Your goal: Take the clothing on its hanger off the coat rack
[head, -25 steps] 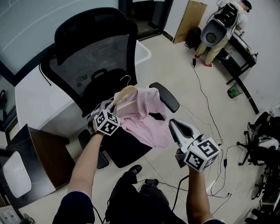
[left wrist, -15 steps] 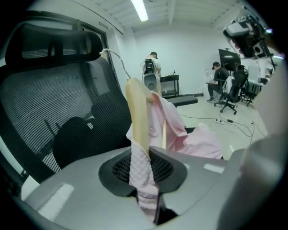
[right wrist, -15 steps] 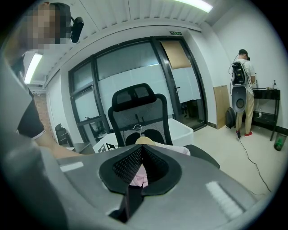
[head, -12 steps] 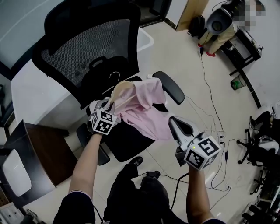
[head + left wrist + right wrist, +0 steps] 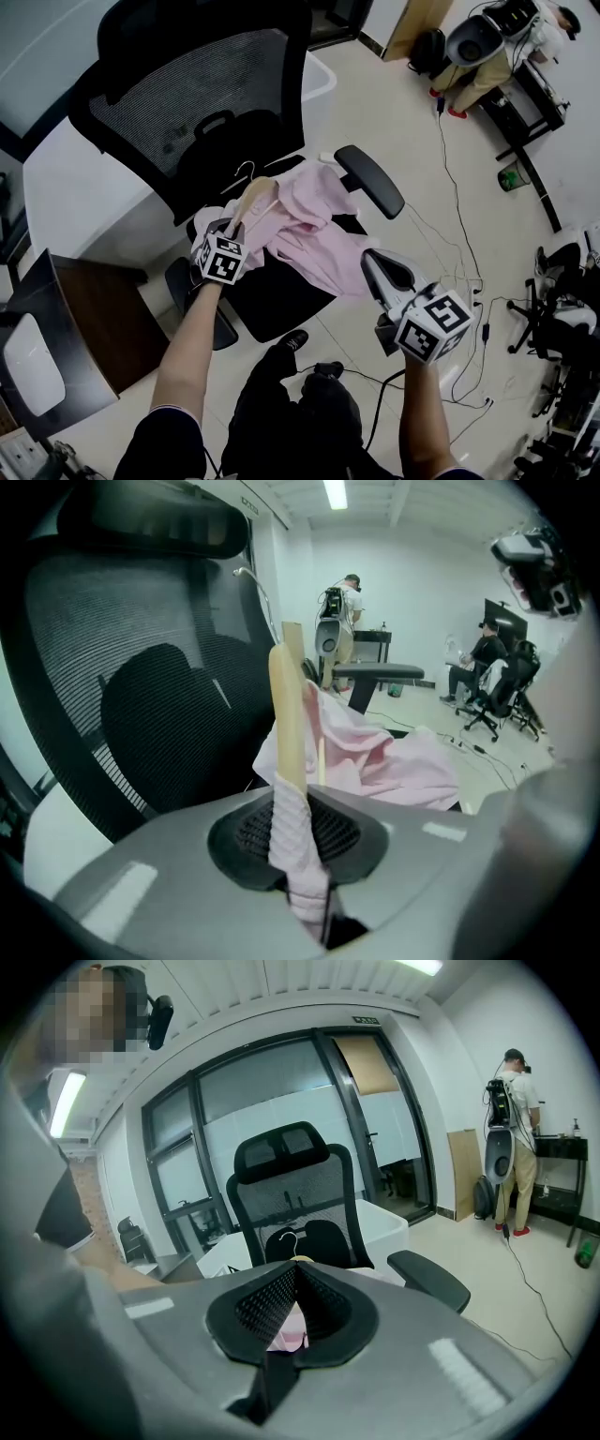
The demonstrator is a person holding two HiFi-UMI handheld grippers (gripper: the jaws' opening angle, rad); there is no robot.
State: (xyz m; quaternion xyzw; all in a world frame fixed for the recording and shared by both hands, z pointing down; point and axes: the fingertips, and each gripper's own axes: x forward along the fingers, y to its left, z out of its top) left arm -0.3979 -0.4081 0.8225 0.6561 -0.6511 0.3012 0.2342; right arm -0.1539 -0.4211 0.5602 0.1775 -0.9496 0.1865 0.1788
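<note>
Lowered toward chair (image 5: 187, 103), left tool (image 5: 234, 225) grips hanger (image 5: 256, 193) with shirt (image 5: 314, 234); right tool (image 5: 376, 266) closed, empty.

We log the shirt (image 5: 314, 225) as soft pink cloth, matt and creased. Hanger (image 5: 255, 194) is pale smooth wood; its hook (image 5: 246, 170) is probably metal wire, too small to be sure. Chair back (image 5: 187, 103) is black open mesh, armrest (image 5: 370, 180) matt black plastic. Floor (image 5: 394, 112) is smooth, slightly glossy.

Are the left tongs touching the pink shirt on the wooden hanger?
Touching. The left gripper view shows the left tongs shut on the pink shirt draped over the wooden hanger's end.
</note>
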